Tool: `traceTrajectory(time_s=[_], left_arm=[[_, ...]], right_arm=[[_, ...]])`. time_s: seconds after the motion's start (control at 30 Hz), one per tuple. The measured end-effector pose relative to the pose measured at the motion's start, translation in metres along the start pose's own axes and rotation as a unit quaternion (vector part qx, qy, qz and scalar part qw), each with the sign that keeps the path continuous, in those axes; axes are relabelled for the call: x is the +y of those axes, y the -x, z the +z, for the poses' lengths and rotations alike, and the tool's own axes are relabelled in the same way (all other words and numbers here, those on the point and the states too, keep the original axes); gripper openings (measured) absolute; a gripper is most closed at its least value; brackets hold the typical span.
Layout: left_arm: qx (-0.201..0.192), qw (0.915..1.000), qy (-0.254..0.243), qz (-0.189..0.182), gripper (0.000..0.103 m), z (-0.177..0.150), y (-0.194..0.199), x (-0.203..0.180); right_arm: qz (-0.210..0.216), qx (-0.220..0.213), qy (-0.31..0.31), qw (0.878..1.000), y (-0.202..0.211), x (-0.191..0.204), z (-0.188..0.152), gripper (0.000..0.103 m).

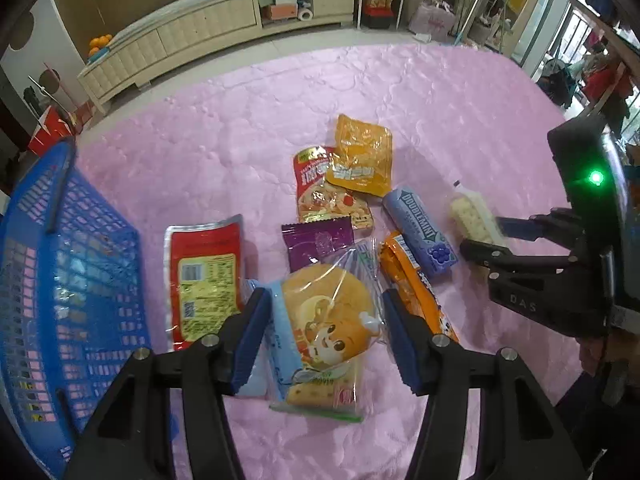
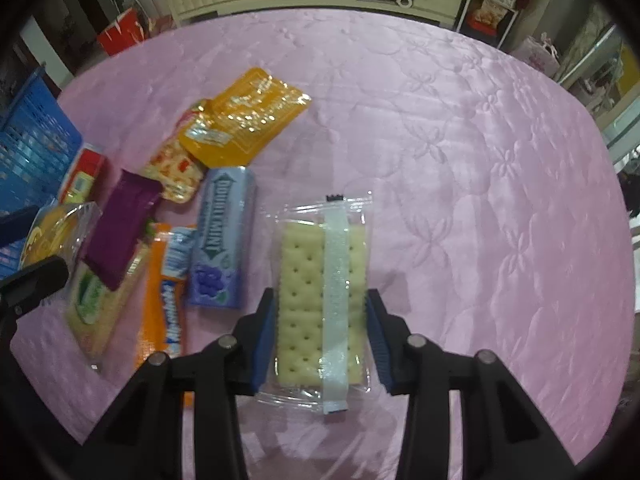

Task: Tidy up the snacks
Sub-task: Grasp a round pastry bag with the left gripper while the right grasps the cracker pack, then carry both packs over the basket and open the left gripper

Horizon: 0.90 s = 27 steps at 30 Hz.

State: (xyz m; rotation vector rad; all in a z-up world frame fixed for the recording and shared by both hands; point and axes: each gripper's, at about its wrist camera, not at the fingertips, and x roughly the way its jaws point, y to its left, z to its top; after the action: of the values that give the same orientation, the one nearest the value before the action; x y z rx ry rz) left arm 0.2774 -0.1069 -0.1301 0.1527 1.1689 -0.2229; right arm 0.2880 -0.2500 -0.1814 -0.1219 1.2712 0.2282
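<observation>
While my right claw point(image 2: 320, 340) clamps the cracker pack point(image 2: 320, 304), overpressure may crack it; left claw point(image 1: 326, 344) grips the bun bag point(image 1: 324, 320).

Home living room, long cream cabinet point(image 1: 208, 28), hanging clothes point(image 1: 604, 80)

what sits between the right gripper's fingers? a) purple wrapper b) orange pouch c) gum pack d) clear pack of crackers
d: in the right wrist view the clear pack of crackers lies between the blue pads of the right gripper, which touch its two sides.
</observation>
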Motion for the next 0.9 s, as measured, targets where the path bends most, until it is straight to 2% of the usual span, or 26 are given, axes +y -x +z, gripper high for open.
traceTrajectory(time_s=[0.23, 0.33, 0.53, 0.73, 0.9], left_arm=[[-0.042, 0.9990, -0.011, -0.004, 0.055, -0.012, 0.045, 0.006], [-0.064, 0.9978, -0.012, -0.008, 0.055, -0.016, 0.067, 0.009], [-0.100, 0.9949, -0.010, 0.003, 0.055, -0.027, 0.111, 0.030], [-0.125, 0.9918, 0.006, 0.024, 0.055, -0.039, 0.146, 0.068], [-0.134, 0.9898, 0.030, 0.040, 0.055, -0.050, 0.159, 0.107]], right_arm=[[0.011, -0.050, -0.022, 0.998, 0.062, 0.008, -0.006, 0.047], [0.018, -0.076, -0.011, 0.997, 0.099, 0.025, -0.008, 0.047], [0.034, -0.117, 0.011, 0.992, 0.148, 0.046, 0.001, 0.047], [0.064, -0.142, 0.031, 0.987, 0.171, 0.089, 0.007, 0.047], [0.088, -0.147, 0.053, 0.984, 0.176, 0.125, 0.014, 0.047]])
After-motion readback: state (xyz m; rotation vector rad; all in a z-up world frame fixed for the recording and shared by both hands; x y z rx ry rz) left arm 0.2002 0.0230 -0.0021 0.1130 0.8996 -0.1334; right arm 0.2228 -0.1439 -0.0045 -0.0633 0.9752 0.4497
